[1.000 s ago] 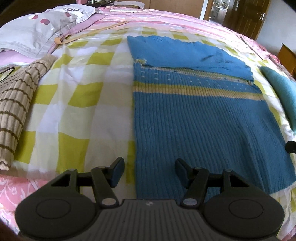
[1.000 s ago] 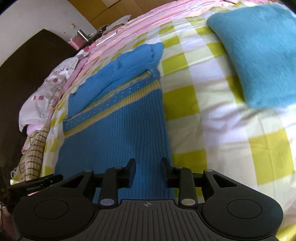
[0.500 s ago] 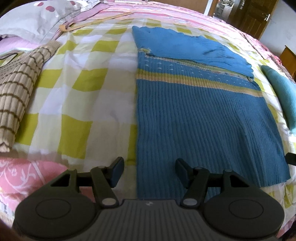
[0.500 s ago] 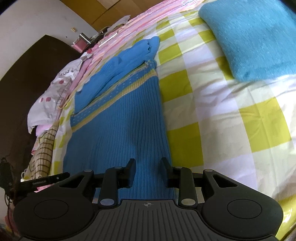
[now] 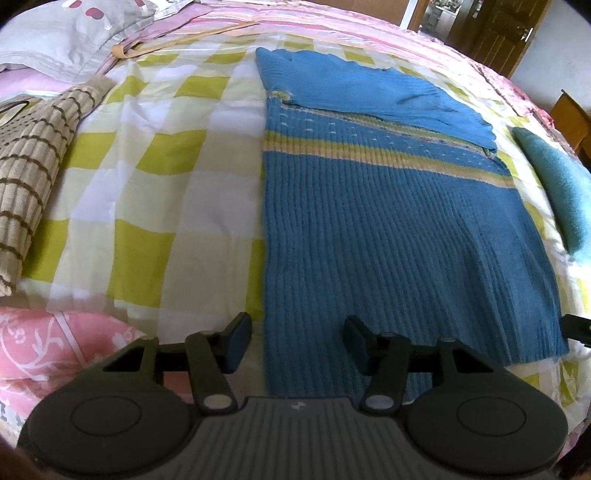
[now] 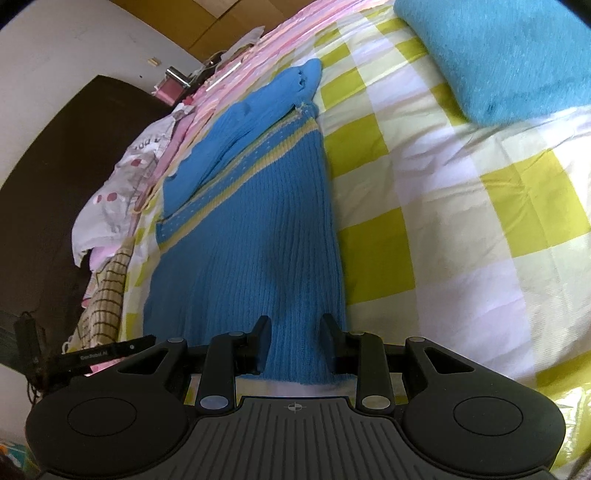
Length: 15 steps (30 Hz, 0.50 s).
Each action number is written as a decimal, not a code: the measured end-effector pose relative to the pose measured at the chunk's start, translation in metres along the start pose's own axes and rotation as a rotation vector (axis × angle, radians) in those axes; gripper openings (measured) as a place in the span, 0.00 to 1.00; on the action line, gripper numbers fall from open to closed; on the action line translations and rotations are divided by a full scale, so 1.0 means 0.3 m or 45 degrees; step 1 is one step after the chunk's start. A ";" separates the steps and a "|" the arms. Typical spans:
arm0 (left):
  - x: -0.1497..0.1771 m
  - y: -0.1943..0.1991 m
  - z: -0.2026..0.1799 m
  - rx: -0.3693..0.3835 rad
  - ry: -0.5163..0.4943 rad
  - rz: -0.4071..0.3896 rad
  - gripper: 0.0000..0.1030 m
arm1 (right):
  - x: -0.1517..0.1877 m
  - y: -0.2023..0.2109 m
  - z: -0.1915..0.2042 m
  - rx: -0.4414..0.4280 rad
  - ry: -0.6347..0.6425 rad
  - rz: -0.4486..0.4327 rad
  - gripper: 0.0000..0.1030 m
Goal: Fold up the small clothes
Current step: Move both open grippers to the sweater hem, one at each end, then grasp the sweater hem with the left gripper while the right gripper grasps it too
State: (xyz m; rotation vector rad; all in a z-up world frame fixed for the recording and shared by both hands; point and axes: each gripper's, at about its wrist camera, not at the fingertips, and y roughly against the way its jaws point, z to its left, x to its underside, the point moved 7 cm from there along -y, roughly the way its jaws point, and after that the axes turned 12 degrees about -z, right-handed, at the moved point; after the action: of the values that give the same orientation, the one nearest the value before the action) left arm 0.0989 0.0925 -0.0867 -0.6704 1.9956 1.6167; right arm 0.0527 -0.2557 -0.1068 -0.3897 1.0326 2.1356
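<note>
A blue ribbed knit sweater point(image 5: 388, 229) with a yellow stripe lies flat on the yellow-checked bedspread point(image 5: 155, 184), its sleeves folded across the far end. My left gripper point(image 5: 297, 341) is open, its fingers straddling the sweater's near left hem corner just above the cloth. In the right wrist view the same sweater point(image 6: 255, 236) runs away from me. My right gripper point(image 6: 295, 341) is open with both fingers over the near right hem corner. Neither holds anything.
A brown striped folded garment point(image 5: 29, 184) lies at the left bed edge. A teal folded item point(image 5: 561, 184) lies to the right, also in the right wrist view point(image 6: 498, 59). Pillows point(image 5: 62, 33) sit at the far left. The pink quilt edge point(image 5: 55, 343) is near me.
Both grippers have drawn back toward the near hem of the sweater, so more of the bed edge shows. Both stay open; the sweater has not moved.
</note>
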 end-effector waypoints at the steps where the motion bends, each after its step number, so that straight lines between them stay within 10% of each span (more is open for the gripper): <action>1: 0.000 0.001 -0.001 0.005 0.002 -0.002 0.52 | -0.001 -0.004 -0.003 -0.006 -0.011 0.000 0.28; 15: -0.004 0.010 -0.032 0.096 0.042 -0.009 0.33 | -0.040 0.028 -0.029 0.012 -0.036 -0.104 0.28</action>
State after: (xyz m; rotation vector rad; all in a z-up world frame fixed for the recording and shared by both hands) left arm 0.0974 0.0836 -0.0820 -0.6788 2.0643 1.5276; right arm 0.0547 -0.2715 -0.1013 -0.3892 0.9938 2.0569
